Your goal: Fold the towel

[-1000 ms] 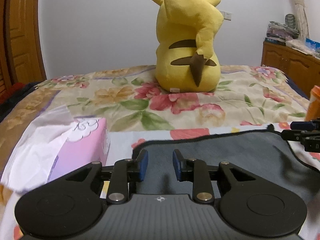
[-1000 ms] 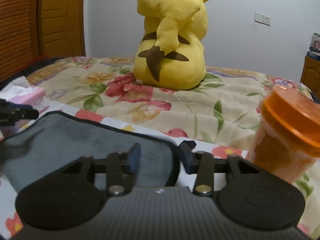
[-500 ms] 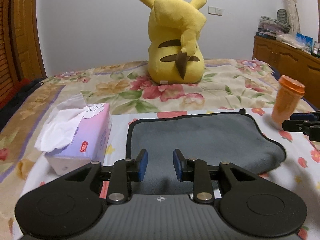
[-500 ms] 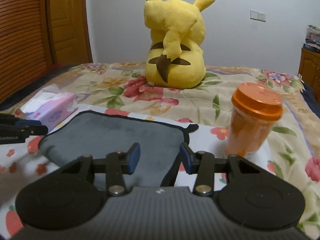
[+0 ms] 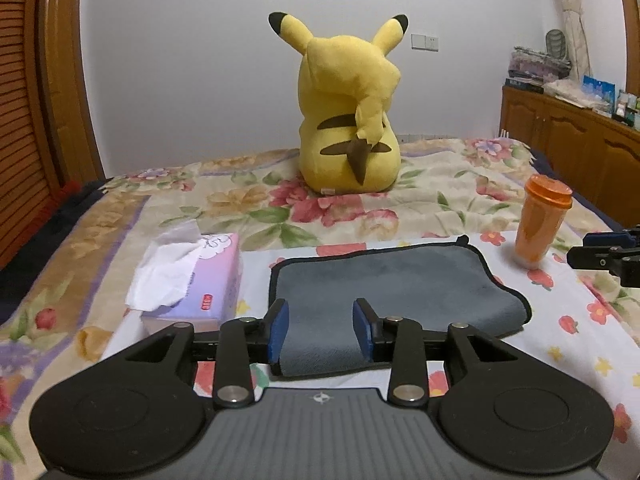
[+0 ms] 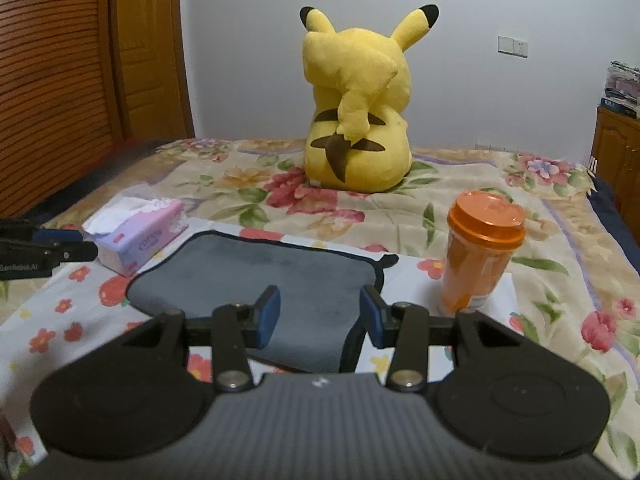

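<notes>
The folded grey towel [image 5: 384, 280] lies flat on the bed [image 5: 460, 184], with the left hand-held gripper [image 5: 320, 330] and right hand-held gripper [image 6: 320, 316] both released, hovering over its near edge.

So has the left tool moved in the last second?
Yes. The left tool has pulled back and up: the plush looks smaller, and the towel, tissue box and orange cup now show whole.

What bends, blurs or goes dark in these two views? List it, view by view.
Left wrist view: fisheye bows the door frame and darkens the corners; the grey towel is sharp, the left gripper soft-edged. Right wrist view: same bowing on the wardrobe; the orange cup is crisp, lighting dim and even, no glare.
</notes>
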Motion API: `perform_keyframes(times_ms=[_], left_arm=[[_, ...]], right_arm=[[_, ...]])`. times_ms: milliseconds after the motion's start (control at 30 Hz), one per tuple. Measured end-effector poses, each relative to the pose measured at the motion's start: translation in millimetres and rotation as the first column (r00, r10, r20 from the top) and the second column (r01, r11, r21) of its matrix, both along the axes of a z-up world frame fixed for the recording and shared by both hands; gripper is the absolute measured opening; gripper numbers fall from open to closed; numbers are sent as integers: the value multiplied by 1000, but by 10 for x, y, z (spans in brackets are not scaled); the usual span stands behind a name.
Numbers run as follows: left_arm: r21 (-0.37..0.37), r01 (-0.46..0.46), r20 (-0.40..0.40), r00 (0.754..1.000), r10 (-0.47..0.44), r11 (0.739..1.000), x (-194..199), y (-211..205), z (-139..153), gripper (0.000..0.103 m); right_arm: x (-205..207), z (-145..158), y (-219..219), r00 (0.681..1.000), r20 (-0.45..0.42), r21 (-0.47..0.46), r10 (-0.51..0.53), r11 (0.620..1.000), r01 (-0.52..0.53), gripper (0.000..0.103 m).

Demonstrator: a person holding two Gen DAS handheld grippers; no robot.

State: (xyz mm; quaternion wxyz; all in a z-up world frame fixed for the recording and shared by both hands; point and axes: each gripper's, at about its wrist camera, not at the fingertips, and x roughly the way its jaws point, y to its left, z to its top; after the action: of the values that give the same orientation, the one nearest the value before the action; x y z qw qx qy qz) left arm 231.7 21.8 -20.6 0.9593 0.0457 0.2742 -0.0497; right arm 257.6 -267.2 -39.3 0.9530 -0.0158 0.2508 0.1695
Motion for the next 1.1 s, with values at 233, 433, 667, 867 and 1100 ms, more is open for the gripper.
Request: perform_keyframes(times_ms=[233, 433, 667, 867, 1100], left_arm=[[-3, -2, 23, 1000, 2, 1000, -259, -5, 216, 56], [-4, -28, 74, 997, 28, 1000, -505, -20, 388, 80], [-4, -47, 113, 992, 47, 999, -727, -45, 531, 101], [17, -47, 115, 992, 45, 999, -860, -81, 567, 103], [43, -62, 126, 990, 56, 997, -1051, -171, 656, 103]], right_arm=[[-223, 214, -55, 999, 33, 0, -17, 1000, 17, 47], [-412, 324, -84, 999, 48, 6, -23, 1000, 23, 50], [-615, 383, -101, 997, 63, 13, -36, 999, 35, 60], [-743, 389, -151, 996, 64, 18, -60, 998, 59, 86], [-908, 433, -169, 995, 76, 23, -69, 997, 67, 103]])
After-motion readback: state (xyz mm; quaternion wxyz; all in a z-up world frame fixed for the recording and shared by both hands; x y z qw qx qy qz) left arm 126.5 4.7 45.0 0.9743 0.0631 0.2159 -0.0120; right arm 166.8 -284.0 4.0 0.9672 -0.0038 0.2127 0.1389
